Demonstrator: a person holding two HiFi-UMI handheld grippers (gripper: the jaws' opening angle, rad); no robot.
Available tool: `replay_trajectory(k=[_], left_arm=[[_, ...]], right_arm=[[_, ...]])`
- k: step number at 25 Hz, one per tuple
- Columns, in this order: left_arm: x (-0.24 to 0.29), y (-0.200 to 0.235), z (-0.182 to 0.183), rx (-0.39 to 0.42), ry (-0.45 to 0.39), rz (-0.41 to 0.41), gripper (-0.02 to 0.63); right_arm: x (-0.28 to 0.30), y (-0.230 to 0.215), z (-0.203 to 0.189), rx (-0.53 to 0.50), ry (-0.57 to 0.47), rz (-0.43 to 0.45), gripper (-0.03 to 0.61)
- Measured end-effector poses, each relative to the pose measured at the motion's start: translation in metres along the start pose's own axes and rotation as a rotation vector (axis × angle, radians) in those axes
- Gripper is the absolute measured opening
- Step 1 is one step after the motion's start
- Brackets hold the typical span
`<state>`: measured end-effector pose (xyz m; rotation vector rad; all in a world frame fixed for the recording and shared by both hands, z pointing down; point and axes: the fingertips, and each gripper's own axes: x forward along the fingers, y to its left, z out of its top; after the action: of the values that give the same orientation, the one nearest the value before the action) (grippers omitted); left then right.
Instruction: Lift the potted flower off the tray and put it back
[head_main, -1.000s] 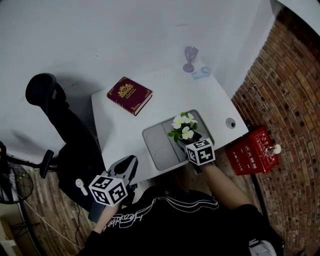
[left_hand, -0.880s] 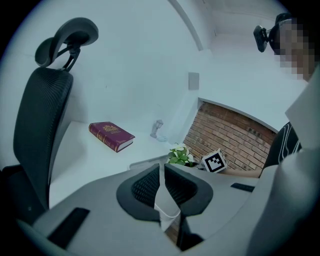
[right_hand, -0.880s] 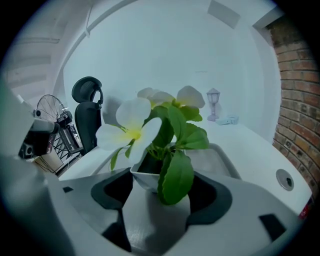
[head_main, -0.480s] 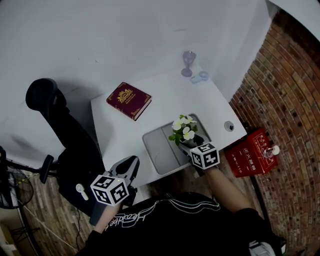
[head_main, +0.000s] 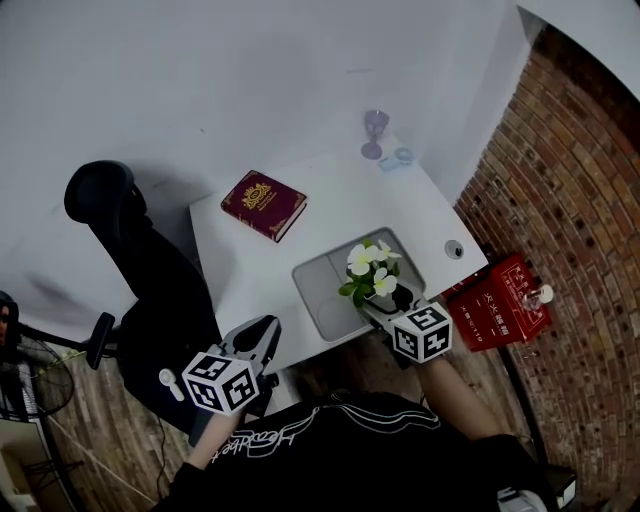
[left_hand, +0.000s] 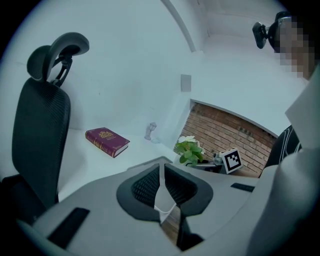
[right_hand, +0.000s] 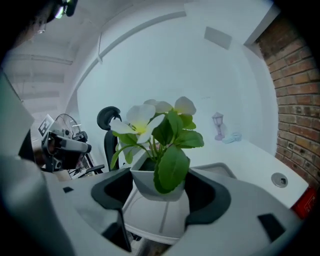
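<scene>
The right gripper (head_main: 387, 300) grasps the potted flower (head_main: 371, 268) in its jaws, just above the tray (head_main: 322, 292) at the near right of the desk (head_main: 330, 205) (the left gripper (head_main: 266, 330), jaws clenched on nothing, hovers off the near edge).

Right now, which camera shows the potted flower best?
The right gripper view: the potted flower fills the centre, its pot gripped by the right hand-held gripper. The head view shows it small, from above. The left gripper view shows it tiny and distant.

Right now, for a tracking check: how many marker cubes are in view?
2 marker cubes: one on the left gripper, at the head view's lower left; the other on the right gripper, which grips the potted flower over the tray. None seem hidden.
</scene>
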<state>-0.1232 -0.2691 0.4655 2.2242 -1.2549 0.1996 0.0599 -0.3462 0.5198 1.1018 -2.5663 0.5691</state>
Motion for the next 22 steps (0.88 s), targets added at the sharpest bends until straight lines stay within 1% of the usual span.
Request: replay_trajectory(k=[4, 7, 10, 14, 22], left_arm=[[-0.015, -0.008, 0.000, 0.006, -0.008, -0.014, 0.052], [-0.024, -0.014, 0.000, 0.016, -0.015, -0.026, 0.052], [-0.035, -0.022, -0.002, 0.024, -0.021, -0.041, 0.052], [-0.047, -0.033, -0.005, 0.030, -0.031, -0.060, 0.052], [-0.064, -0.048, -0.026, 0.043, -0.003, -0.085, 0.052]], right_arm=[[-0.027, 0.032, 0.019, -0.062, -0.049, 0.021, 0.330], [-0.045, 0.055, 0.033, -0.079, -0.094, 0.045, 0.330], [-0.063, 0.076, 0.039, -0.095, -0.121, 0.063, 0.330], [-0.081, 0.092, 0.036, -0.089, -0.139, 0.068, 0.330], [-0.102, 0.112, 0.016, -0.071, -0.140, 0.057, 0.330]])
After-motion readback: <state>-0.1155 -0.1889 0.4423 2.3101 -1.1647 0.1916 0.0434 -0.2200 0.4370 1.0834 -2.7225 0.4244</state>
